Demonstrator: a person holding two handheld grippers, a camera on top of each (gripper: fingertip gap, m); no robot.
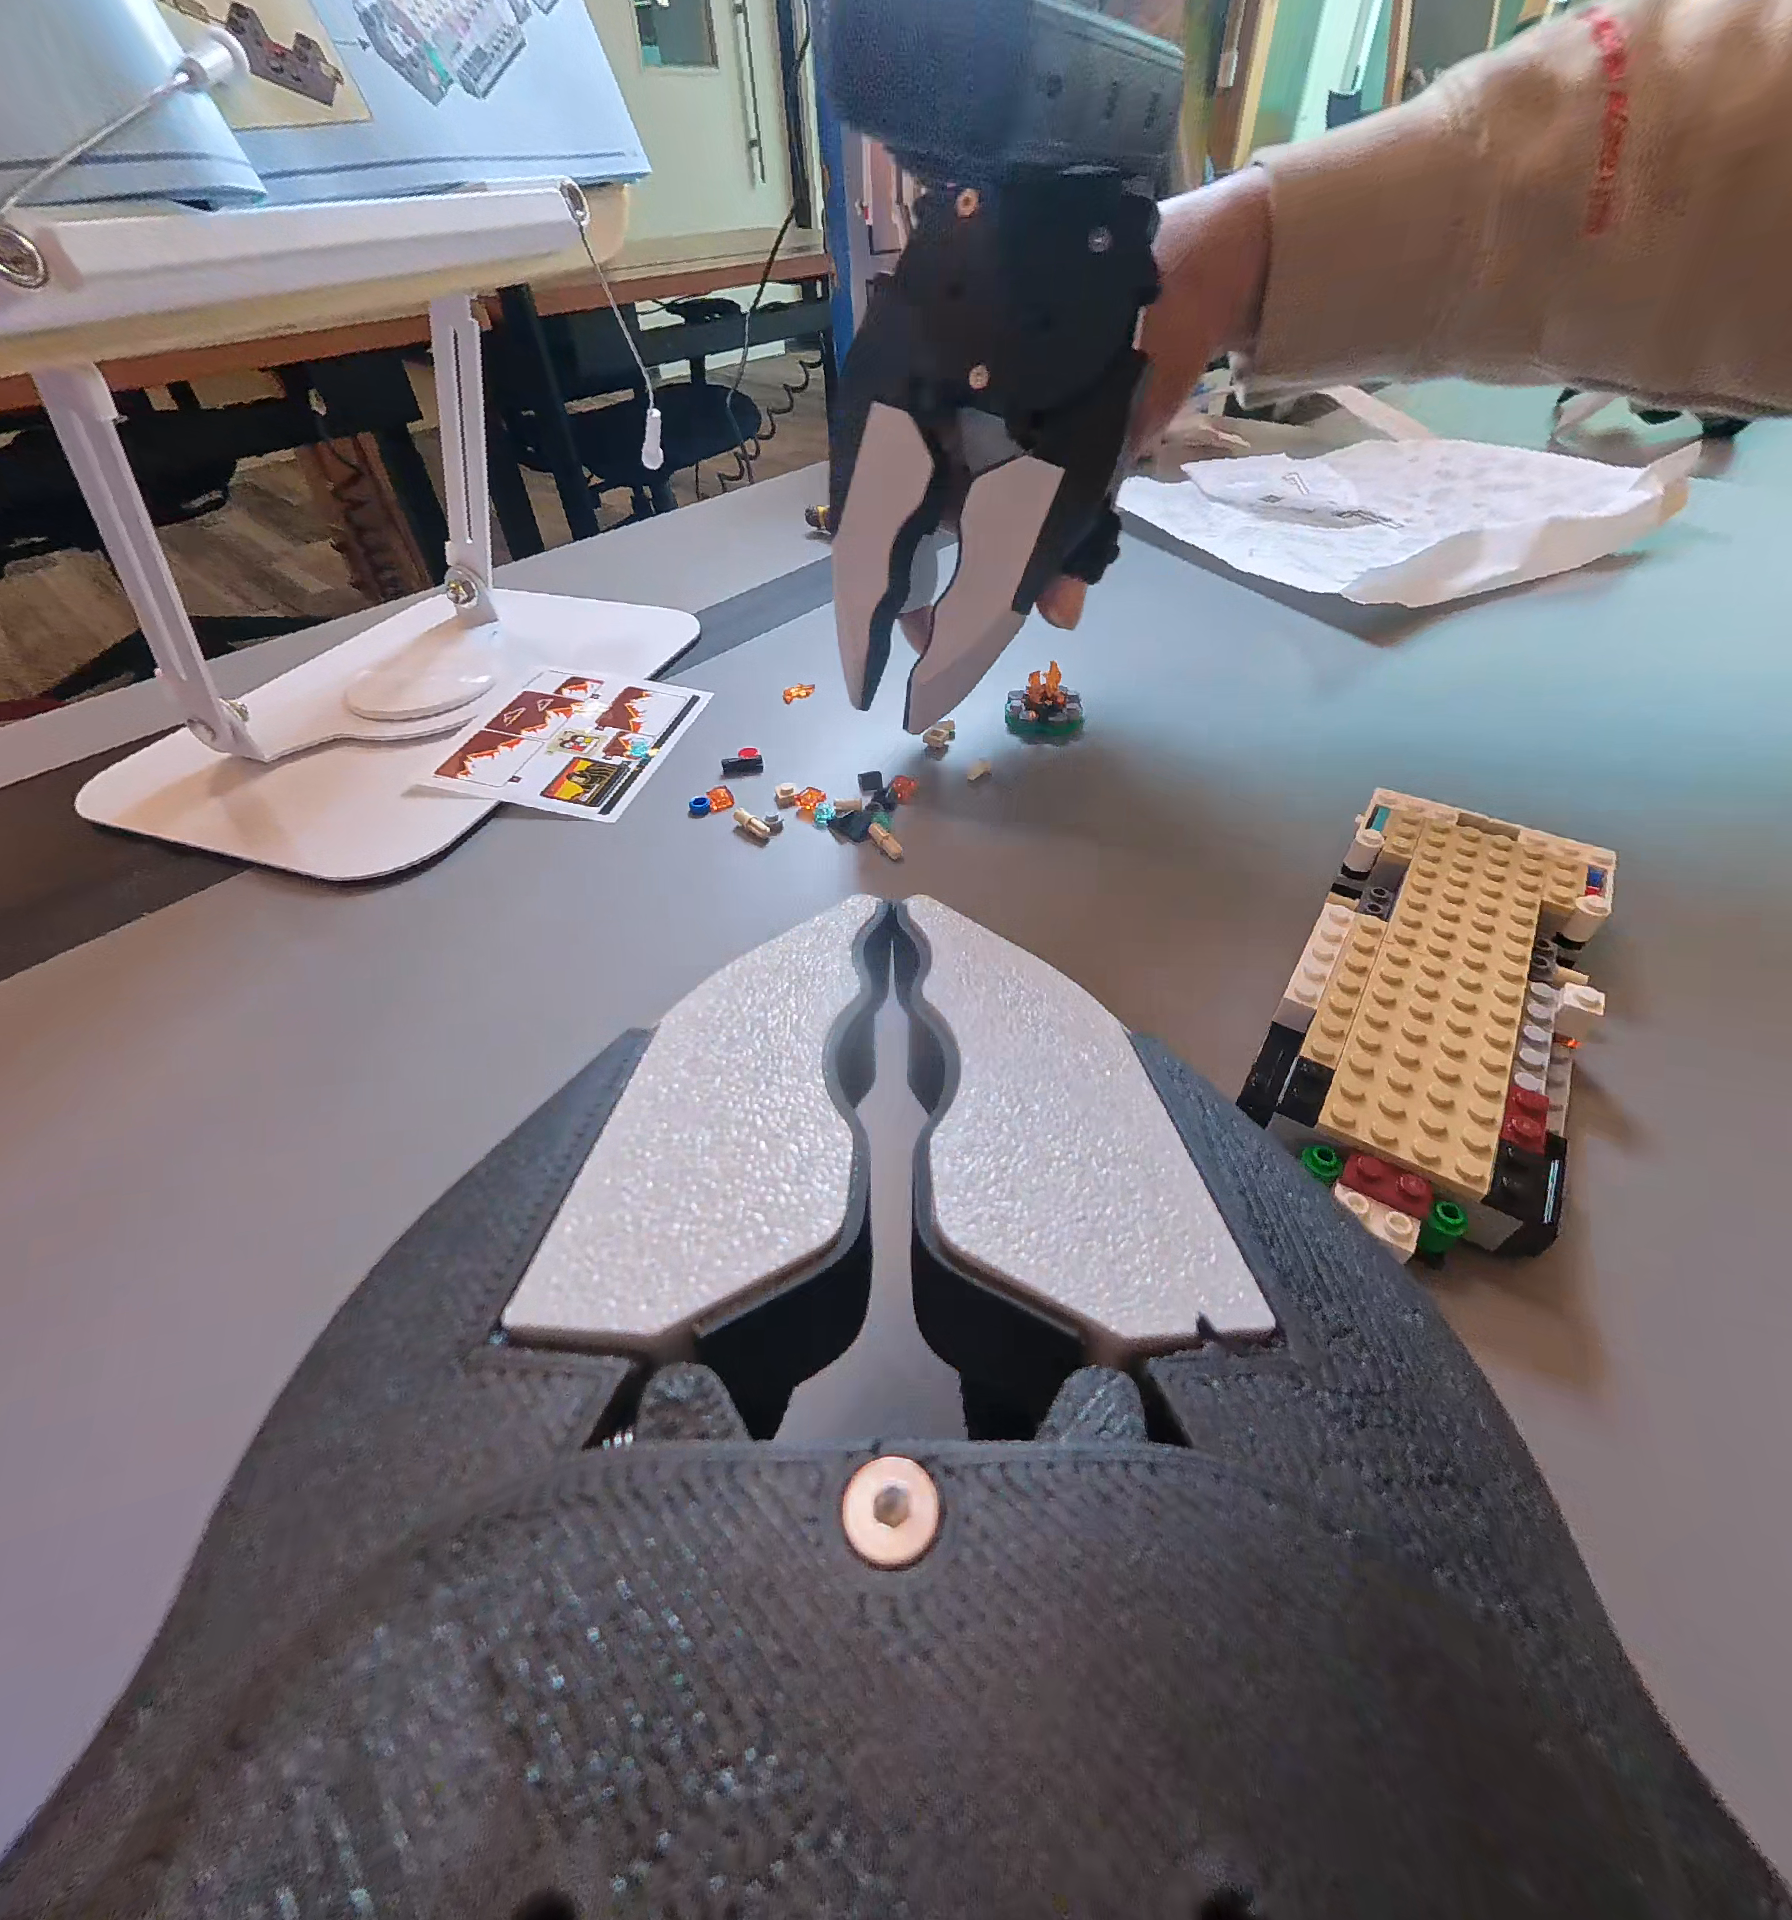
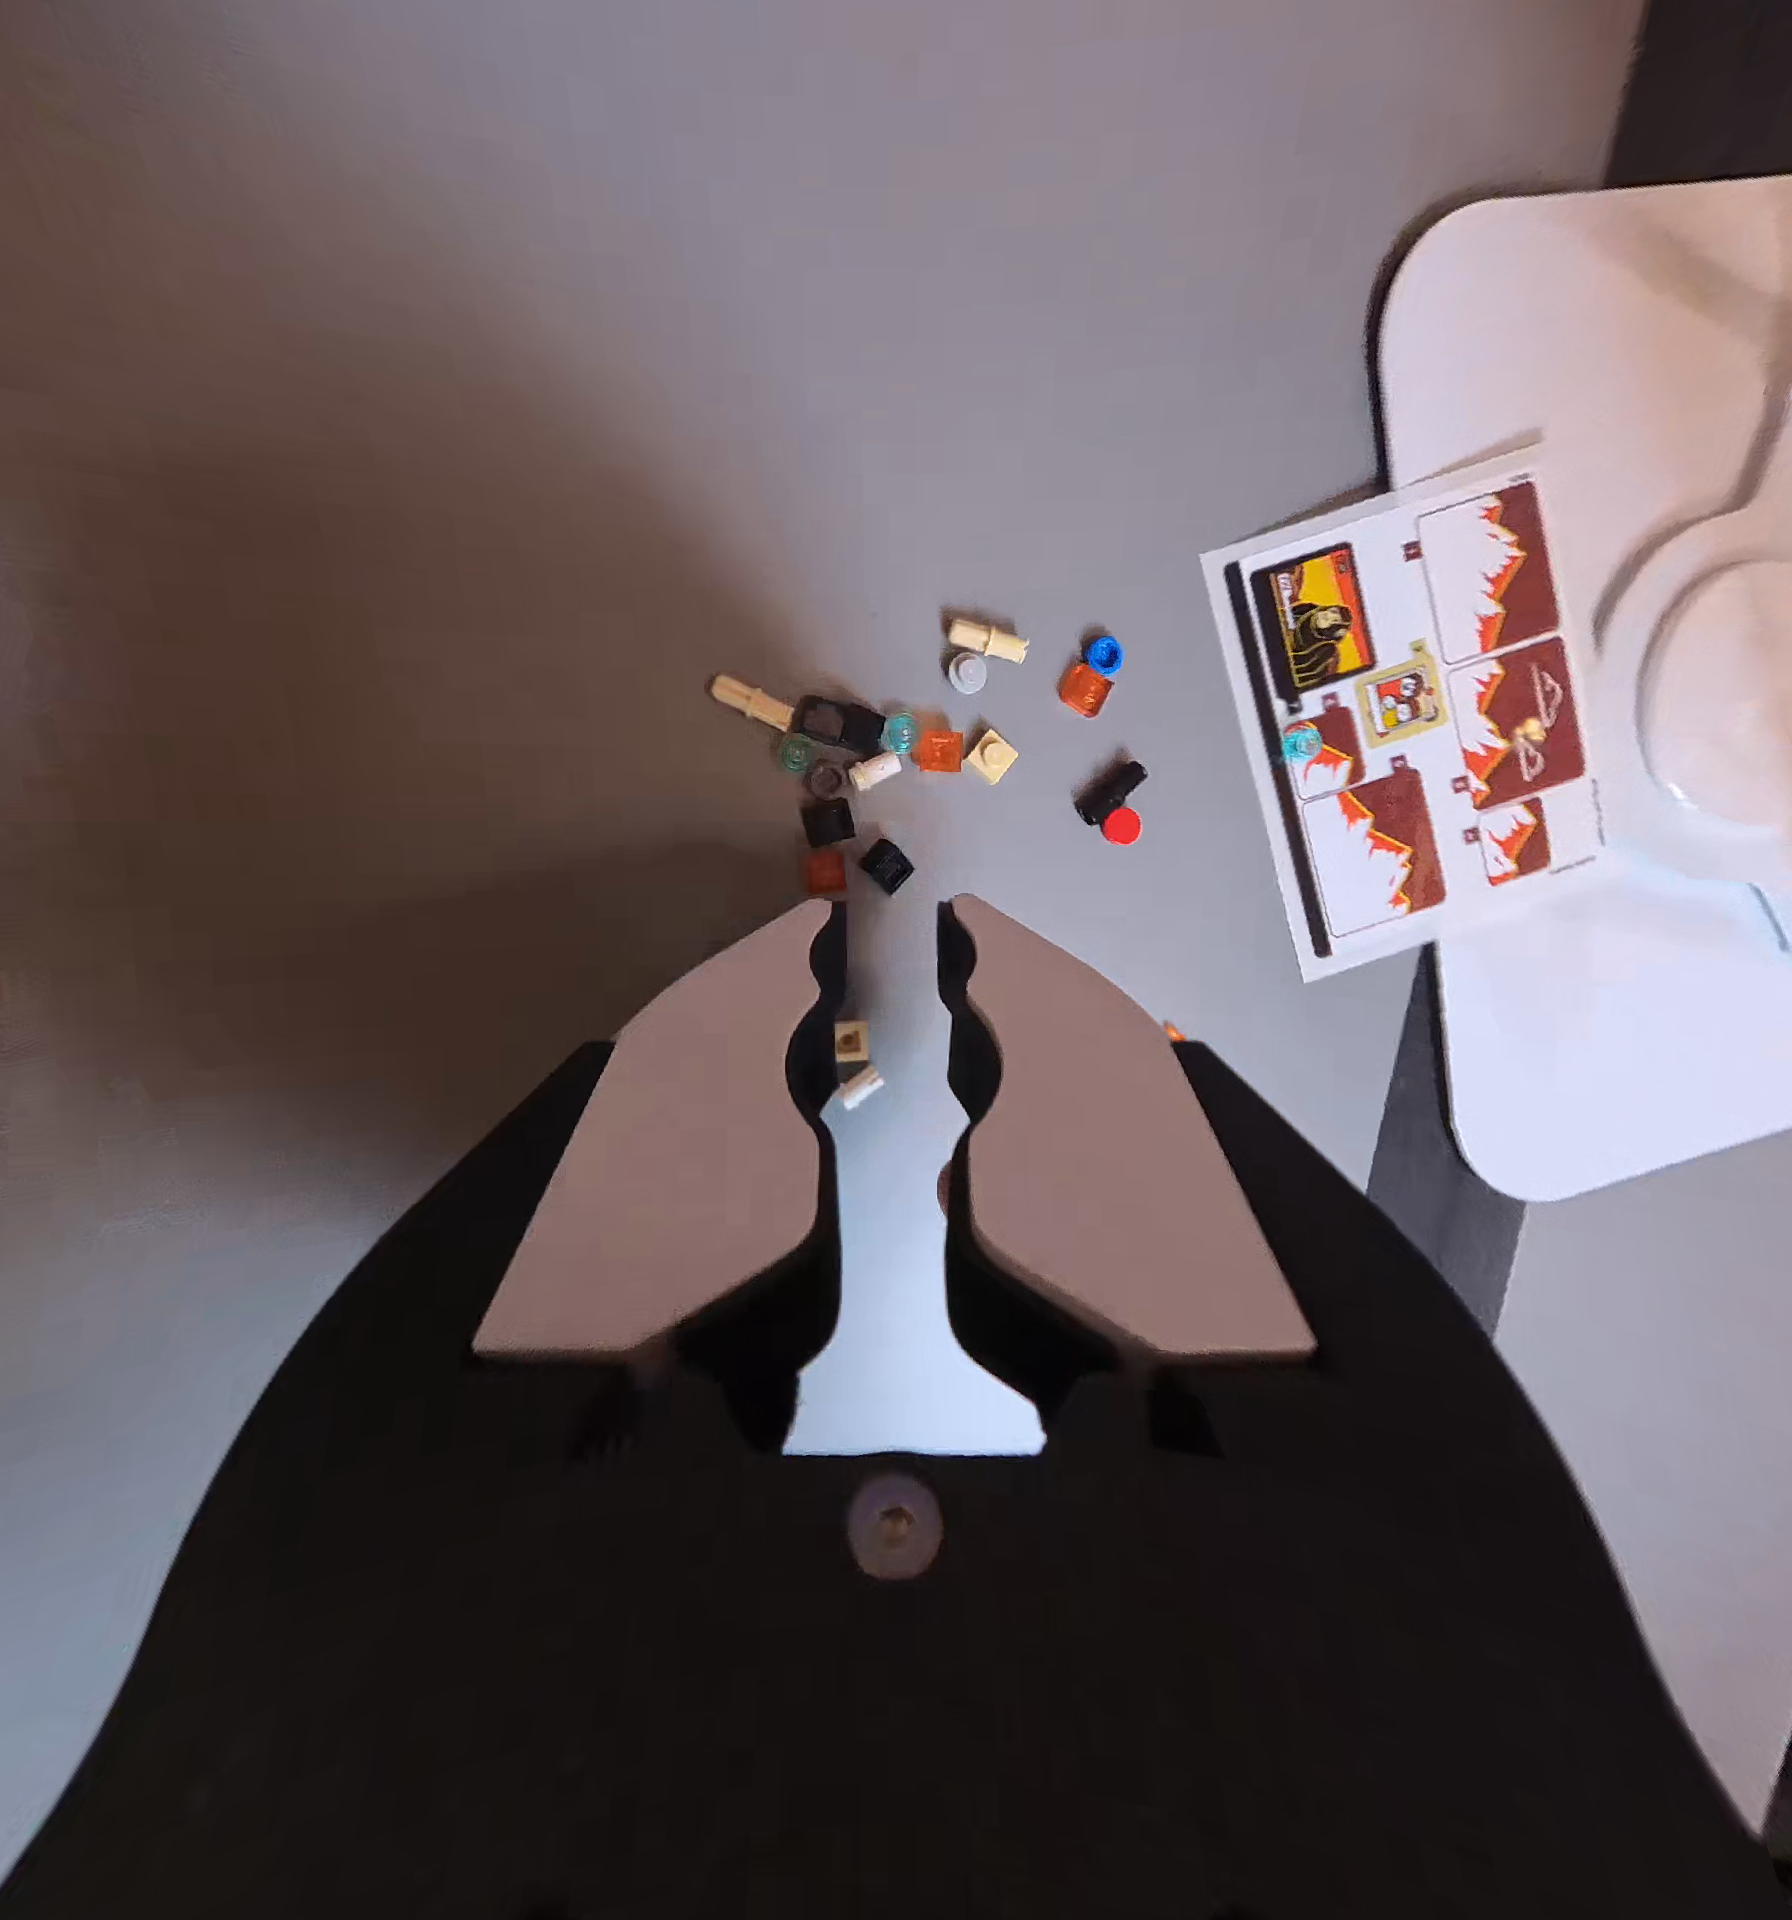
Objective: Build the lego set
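Two sets of tongs are in play and neither has anything in its grip. My left tongs (image 1: 894, 909) hover low over the grey surface (image 1: 248, 1195), tips pressed together on nothing. My right tongs (image 2: 892, 909) point straight down over the scatter of loose pieces (image 2: 902, 748), parted a little; a tan square stud piece (image 2: 849, 1039) and a small white peg (image 2: 859, 1088) lie on the surface in the gap, close to one finger, and I can't see either pad pressing on them.

How far along? I judge a fair way: a brick build with a tan studded top (image 1: 1432, 1018) sits to the right, near my left tongs, and a small campfire on a green round base (image 1: 1045, 712) stands finished beyond the scatter. Many small bits lie unplaced, and the sticker sheet (image 2: 1411, 717), resting partly on the white stand's base (image 2: 1650, 1039), looks partly used.

Writing: the instruction booklet (image 1: 435, 62) on the stand and crumpled paper (image 1: 1411, 520) carry print I can't read.
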